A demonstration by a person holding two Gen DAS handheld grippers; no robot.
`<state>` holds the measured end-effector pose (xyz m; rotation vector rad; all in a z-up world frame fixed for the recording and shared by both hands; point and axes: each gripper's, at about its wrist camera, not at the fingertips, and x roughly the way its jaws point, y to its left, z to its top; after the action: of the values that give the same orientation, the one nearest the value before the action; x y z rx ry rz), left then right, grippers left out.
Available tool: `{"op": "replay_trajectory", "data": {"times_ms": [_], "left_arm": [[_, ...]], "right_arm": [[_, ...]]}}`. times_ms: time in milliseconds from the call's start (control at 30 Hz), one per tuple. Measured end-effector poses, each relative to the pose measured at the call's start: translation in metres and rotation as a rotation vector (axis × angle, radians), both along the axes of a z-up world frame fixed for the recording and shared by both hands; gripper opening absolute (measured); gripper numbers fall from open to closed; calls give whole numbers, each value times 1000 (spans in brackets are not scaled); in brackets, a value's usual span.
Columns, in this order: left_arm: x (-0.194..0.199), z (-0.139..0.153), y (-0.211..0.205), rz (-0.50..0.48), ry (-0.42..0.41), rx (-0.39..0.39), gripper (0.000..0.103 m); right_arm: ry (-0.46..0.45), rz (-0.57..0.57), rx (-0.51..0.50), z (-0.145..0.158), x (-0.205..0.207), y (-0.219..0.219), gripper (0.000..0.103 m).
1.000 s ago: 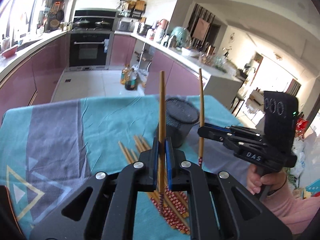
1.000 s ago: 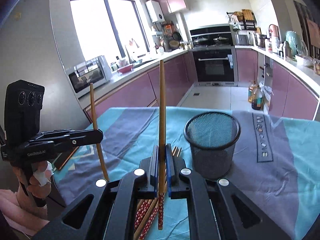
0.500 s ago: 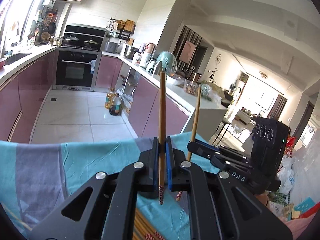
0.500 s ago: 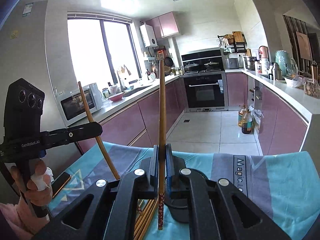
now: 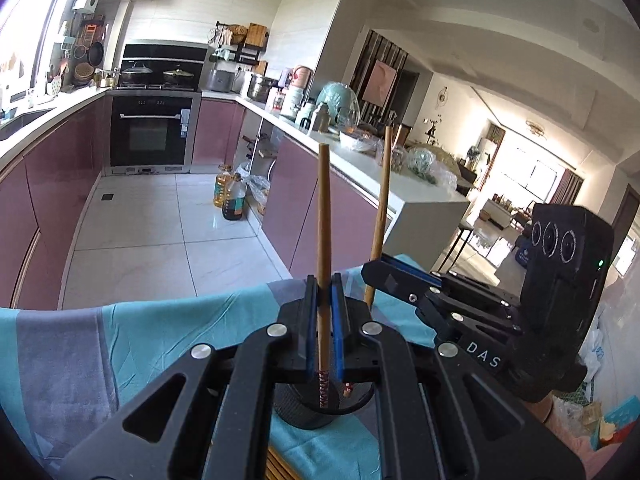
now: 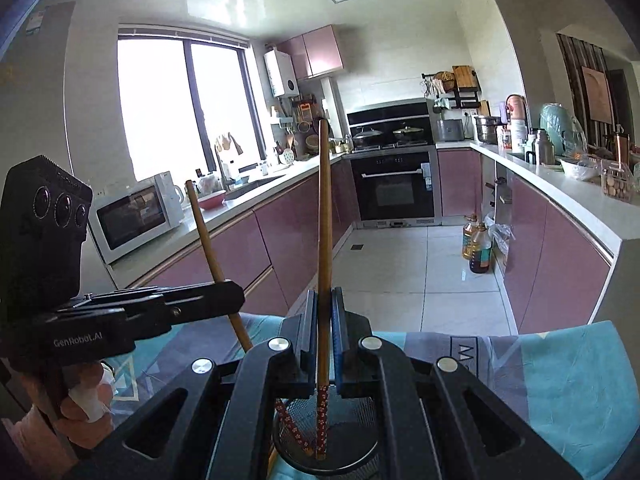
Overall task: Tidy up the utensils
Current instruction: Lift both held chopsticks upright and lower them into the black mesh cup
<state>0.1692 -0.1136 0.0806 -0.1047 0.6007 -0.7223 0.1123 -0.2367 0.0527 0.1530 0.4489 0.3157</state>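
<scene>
My left gripper (image 5: 323, 320) is shut on a wooden chopstick (image 5: 323, 216) held upright, its red patterned end hanging over the black mesh cup (image 5: 320, 410). My right gripper (image 6: 323, 332) is shut on a second chopstick (image 6: 324, 216), also upright, its patterned end inside the mesh cup (image 6: 348, 452). In the right wrist view the left gripper (image 6: 236, 304) shows at the left with its chopstick (image 6: 208, 232) slanting into the cup. In the left wrist view the right gripper (image 5: 370, 274) shows at the right with its chopstick (image 5: 380, 208).
The cup stands on a table with a teal and grey cloth (image 5: 140, 340). More chopsticks (image 5: 276, 464) lie on the cloth near the bottom edge. Kitchen counters, an oven (image 6: 394, 188) and oil bottles (image 6: 476, 244) on the floor lie beyond.
Both grippers have risen and moved over the mesh cup, each carrying its chopstick. The cup went from ahead of the grippers to directly under them, and the patterned ends now hang into it.
</scene>
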Motion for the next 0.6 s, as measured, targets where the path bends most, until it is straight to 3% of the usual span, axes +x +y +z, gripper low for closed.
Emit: {"op": "replay_trajectory", "data": {"times_ms": [267,600], "left_arm": [[22,-49,-17,-18,78,106,7],[40,-62,-26,-16,97,136,8]], "right_arm": [[175,33,-50,-37,17,10,6],[261,8,-36,-56,33,9,6]]}}
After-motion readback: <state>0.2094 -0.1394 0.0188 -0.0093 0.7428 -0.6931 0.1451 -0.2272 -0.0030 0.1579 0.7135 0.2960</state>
